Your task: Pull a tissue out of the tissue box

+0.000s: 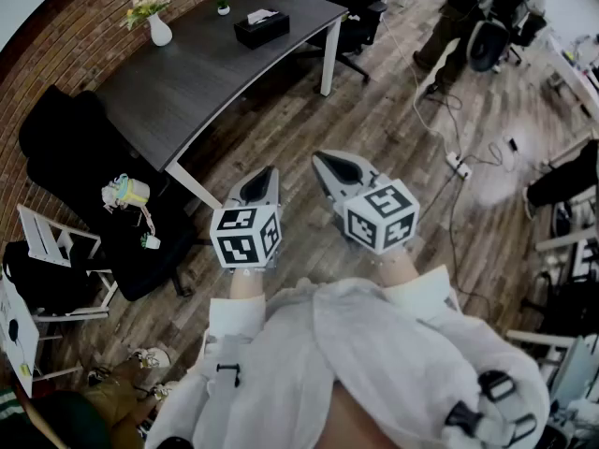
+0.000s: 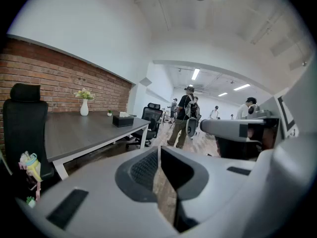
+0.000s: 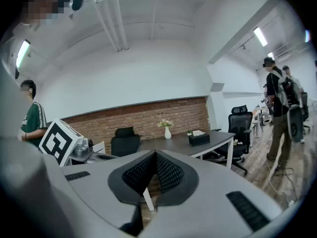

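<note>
While left claw (image 1: 270, 174) and right claw (image 1: 320, 160) sit closed, empty — tissue box (image 1: 261, 26) well ahead, on the desk (image 1: 206, 73).

the left claw (image 1: 270, 172) and right claw (image 1: 319, 159) are held out in front of the chest, side by side and just apart, both tipped slightly downward. each has its jaws pressed together with nothing between them. white sleeves (image 1: 423, 288) cover both forearms behind the marker cubes (image 1: 245, 236).
</note>
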Action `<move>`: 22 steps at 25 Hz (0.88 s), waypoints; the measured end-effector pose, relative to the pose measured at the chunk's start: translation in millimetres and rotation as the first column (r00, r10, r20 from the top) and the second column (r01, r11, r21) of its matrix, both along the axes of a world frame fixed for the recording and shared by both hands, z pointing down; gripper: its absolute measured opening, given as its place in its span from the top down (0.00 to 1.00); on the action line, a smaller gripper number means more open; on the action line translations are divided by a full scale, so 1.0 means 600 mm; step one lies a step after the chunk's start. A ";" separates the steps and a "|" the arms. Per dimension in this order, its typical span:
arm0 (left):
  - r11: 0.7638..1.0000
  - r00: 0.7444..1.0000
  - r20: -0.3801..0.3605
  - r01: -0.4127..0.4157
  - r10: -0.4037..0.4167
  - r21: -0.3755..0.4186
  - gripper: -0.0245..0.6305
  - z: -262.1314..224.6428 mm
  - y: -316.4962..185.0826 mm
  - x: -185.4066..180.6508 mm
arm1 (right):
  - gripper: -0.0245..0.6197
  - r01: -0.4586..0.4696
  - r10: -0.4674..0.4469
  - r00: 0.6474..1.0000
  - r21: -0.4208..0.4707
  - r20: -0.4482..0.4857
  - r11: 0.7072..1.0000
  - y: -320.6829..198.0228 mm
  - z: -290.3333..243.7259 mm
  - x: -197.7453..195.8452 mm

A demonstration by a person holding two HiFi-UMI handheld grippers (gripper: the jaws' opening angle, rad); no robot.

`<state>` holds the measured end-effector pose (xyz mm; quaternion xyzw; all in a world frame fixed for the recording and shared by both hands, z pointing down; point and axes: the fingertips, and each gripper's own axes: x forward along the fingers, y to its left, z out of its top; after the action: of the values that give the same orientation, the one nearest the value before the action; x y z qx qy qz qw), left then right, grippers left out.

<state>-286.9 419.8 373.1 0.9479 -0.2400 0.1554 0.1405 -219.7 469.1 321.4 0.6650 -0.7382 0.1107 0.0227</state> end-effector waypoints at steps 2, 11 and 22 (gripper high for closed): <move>1.000 1.000 0.004 0.002 -0.002 -0.006 0.94 0.003 -0.002 0.002 | 0.96 0.002 -0.001 1.000 -0.009 0.011 1.000 0.001 0.005 0.000; 1.000 1.000 0.011 0.004 -0.003 -0.023 0.94 0.008 -0.009 0.012 | 0.96 0.017 -0.017 1.000 -0.039 0.012 0.999 0.002 0.021 0.005; 0.998 0.989 -0.129 -0.068 0.068 0.008 0.94 -0.021 -0.011 0.004 | 0.95 0.023 -0.023 1.000 0.009 0.012 1.000 -0.012 0.014 -0.013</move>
<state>-284.6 413.4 360.8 0.9638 -0.1982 0.0982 0.1488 -227.7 461.8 329.5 0.6558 -0.7466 0.1109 0.0166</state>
